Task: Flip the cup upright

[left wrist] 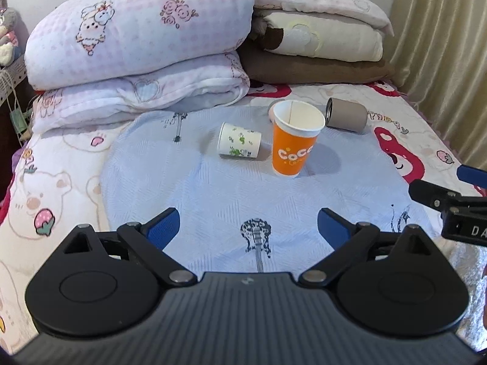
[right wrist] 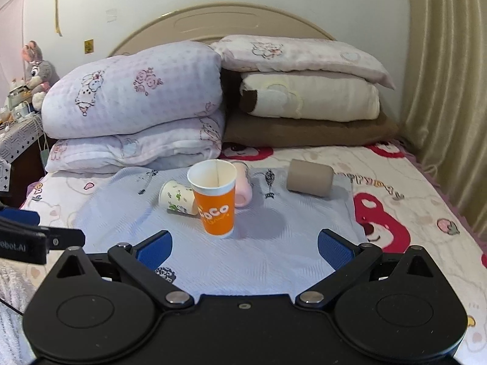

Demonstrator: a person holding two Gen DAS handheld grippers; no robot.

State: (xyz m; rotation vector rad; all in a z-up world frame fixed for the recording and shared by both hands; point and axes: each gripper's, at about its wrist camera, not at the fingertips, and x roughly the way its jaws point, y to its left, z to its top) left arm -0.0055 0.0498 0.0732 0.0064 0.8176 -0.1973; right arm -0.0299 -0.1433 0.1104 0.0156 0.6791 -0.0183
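An orange paper cup [left wrist: 293, 140] [right wrist: 215, 197] stands upright on the light blue cloth [left wrist: 213, 188] [right wrist: 274, 237]. A white cup with green print [left wrist: 239, 145] [right wrist: 178, 197] lies on its side to its left. A pink cup [right wrist: 243, 189] lies behind the orange one, mostly hidden in the left wrist view. A taupe cup [left wrist: 345, 115] [right wrist: 310, 181] lies on its side at the back right. My left gripper [left wrist: 248, 228] and right gripper [right wrist: 245, 248] are both open and empty, hovering short of the cups. The right gripper's finger also shows in the left wrist view [left wrist: 441, 196].
Folded quilts [left wrist: 137, 45] [right wrist: 137, 106] and stacked blankets [left wrist: 319, 45] [right wrist: 307, 103] line the back of the bed. A curtain [left wrist: 441, 30] [right wrist: 450, 91] hangs on the right. A side table with plush toys [right wrist: 30, 70] stands at the left.
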